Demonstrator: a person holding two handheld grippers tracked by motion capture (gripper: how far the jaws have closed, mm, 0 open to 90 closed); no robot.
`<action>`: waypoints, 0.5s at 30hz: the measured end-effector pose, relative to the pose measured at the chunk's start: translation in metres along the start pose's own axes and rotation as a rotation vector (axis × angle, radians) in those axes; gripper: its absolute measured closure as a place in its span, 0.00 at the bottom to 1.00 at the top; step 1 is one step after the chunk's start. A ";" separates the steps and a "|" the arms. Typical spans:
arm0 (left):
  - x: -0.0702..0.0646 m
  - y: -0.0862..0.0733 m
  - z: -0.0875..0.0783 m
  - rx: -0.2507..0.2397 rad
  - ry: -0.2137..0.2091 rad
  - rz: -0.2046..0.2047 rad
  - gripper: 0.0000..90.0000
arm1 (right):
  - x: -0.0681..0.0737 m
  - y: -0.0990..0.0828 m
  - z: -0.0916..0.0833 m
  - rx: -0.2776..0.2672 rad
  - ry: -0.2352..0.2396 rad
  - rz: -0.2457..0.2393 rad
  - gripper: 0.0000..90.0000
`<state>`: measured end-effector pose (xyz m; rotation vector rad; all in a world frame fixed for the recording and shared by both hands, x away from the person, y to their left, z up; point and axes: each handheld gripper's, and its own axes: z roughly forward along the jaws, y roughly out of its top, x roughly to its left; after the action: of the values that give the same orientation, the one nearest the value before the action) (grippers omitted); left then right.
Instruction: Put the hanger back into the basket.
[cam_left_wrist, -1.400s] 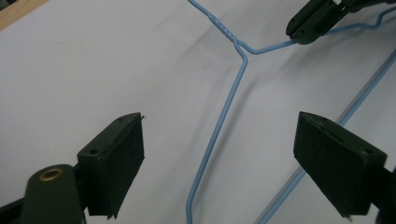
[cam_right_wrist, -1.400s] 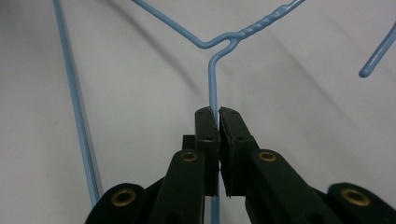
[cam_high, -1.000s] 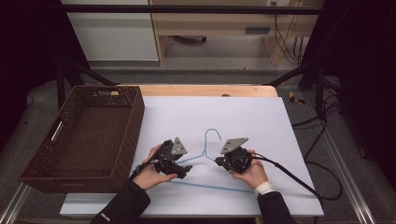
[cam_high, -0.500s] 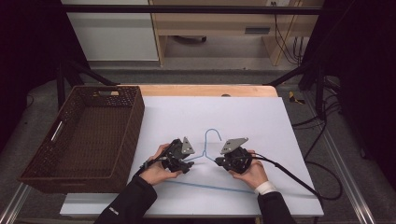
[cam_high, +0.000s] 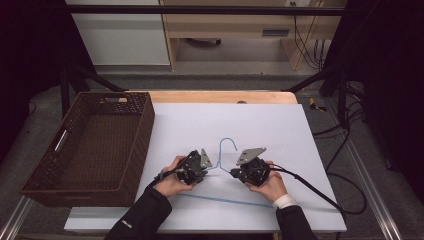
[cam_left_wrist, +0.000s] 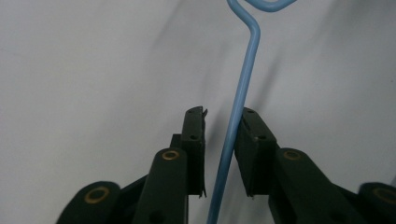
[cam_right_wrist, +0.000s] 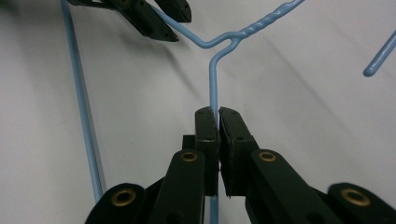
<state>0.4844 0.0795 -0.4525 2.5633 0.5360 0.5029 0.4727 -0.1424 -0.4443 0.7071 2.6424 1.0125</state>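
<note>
Count: one light blue wire coat hanger (cam_high: 226, 167), one dark brown woven wicker basket (cam_high: 131, 150), one white tabletop sheet (cam_high: 250, 120), two black two-jaw grippers, two hands. Hanger lies flat on the sheet just at 6 o'clock of its centre, hook toward 12 o'clock, long bottom bar toward 6 o'clock; thin round wire, twisted neck under the hook, two sloped shoulders, open hook end. Left gripper (cam_left_wrist: 223, 154): jaws parted, one shoulder wire runs up through the gap, touching the right-hand jaw, clear of the left-hand one, so not clamped. Right gripper (cam_right_wrist: 217, 140): jaws clenched on the other shoulder wire, which leaves the tips toward 12 o'clock and bends into the twisted neck. In the high view the grippers sit at 9 and 3 o'clock of the hanger neck, near each other. Basket sits at 9 o'clock of the sheet, well apart from the hanger.
</note>
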 end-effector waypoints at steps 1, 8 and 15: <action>-0.001 0.000 0.000 -0.003 0.007 0.009 0.84 | 0.000 0.000 0.000 -0.001 0.000 0.000 0.97; -0.004 0.001 -0.002 -0.004 0.017 0.040 0.91 | 0.000 0.000 -0.001 -0.010 0.009 0.010 0.97; -0.011 0.001 -0.008 0.016 0.027 0.079 0.93 | 0.000 0.001 -0.004 -0.016 0.014 0.016 0.97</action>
<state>0.4715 0.0762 -0.4478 2.6045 0.4511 0.5635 0.4717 -0.1441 -0.4412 0.7221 2.6413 1.0454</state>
